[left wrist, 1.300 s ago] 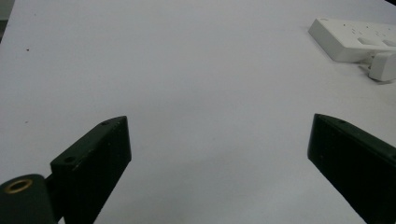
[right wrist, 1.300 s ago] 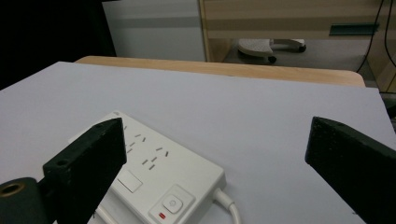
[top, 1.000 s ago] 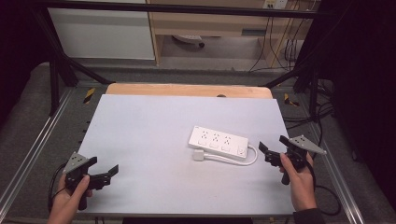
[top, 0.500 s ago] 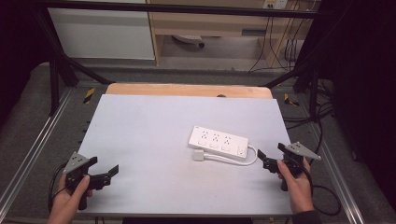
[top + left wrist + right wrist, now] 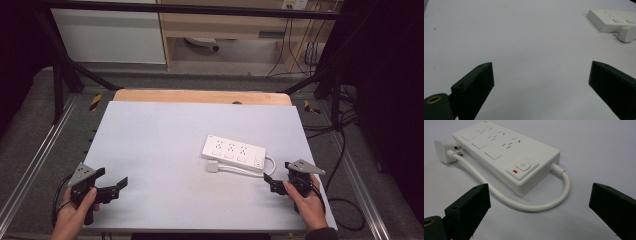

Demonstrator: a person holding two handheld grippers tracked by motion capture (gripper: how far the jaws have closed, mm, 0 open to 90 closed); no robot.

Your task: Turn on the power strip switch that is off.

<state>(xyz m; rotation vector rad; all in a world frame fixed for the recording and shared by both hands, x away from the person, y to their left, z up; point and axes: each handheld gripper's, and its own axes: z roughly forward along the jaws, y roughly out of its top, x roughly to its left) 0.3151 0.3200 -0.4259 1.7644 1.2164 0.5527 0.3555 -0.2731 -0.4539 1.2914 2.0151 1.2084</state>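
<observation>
So the right gripper (image 5: 276, 182) is sitting low over the pale grey table top (image 5: 165, 145) with its black jaws spread wide, nothing between them. Right in front of it, just past the jaw tips, is the white rectangular plastic power strip (image 5: 506, 152) lying flat, with its end that has the power button (image 5: 523, 166) and a little red mark turned toward the gripper. The strip's white cord (image 5: 534, 205) loops out of that near end and curls back along the side facing the gripper's left jaw, ending in a white plug (image 5: 444, 151) lying on the table at the far end of the strip, close beside it. The cord loop is near the jaws but not touching them.

The left gripper (image 5: 112, 187) is also wide open and empty, held well apart from the strip, which shows far off past its right jaw in the left gripper view (image 5: 610, 21)
</observation>
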